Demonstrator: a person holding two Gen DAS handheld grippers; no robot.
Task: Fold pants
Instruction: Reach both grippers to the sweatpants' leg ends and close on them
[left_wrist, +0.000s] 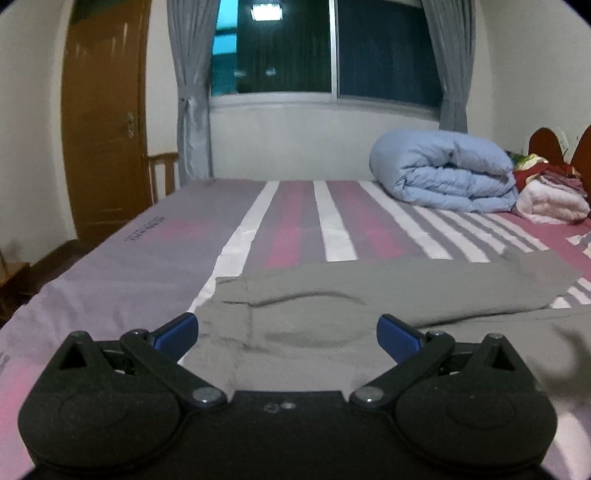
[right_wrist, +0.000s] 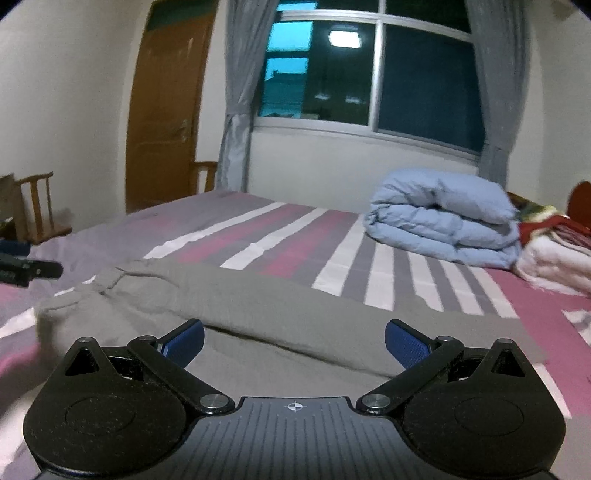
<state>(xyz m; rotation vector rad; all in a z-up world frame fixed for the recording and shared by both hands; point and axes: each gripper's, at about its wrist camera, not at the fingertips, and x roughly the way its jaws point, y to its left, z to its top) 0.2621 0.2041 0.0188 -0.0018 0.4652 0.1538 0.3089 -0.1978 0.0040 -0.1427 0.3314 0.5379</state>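
Note:
Grey pants lie spread flat on a striped bed sheet, stretching from left to right with a pocket seam near the left end. My left gripper hovers open just above their near left part, blue pads wide apart and holding nothing. In the right wrist view the same pants run across the bed, one leg folded over into a soft ridge. My right gripper is open over the cloth, with nothing between its fingers. The left gripper's dark tip shows at the far left edge.
A folded light blue duvet and a pile of white and red laundry sit at the far right of the bed by the headboard. Wooden chairs and a brown door stand beyond the bed's left side, under a curtained window.

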